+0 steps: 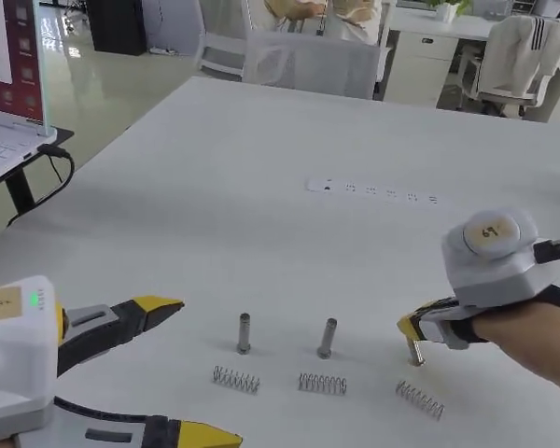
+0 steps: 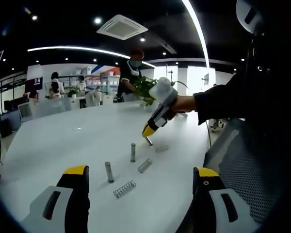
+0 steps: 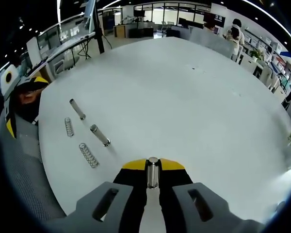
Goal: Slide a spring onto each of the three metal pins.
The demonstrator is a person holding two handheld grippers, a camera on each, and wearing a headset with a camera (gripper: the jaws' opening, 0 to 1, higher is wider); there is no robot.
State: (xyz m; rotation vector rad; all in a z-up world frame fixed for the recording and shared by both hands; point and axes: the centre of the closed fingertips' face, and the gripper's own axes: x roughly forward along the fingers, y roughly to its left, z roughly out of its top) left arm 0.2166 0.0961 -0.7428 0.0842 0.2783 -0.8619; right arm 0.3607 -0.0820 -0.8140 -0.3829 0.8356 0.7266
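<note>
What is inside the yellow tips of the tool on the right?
A metal pin, clamped in the right gripper. Its top and its lower end show; the jaws cover its middle.

The head view is bright and evenly lit; the white counter [image 1: 261, 187] is almost washed out, and the standing pins [image 1: 244, 333] and springs [image 1: 236, 379] throw only faint, short shadows. Glare sheens the floor [image 1: 112, 84] at upper left. The left gripper view is darker, its ceiling light strips [image 2: 196, 29] and window [image 2: 196, 77] blown out. Both gripper views bow strongly toward their edges. The pin [image 3: 153, 177] clamped in the right gripper [image 3: 153, 164] glints at its tip.
</note>
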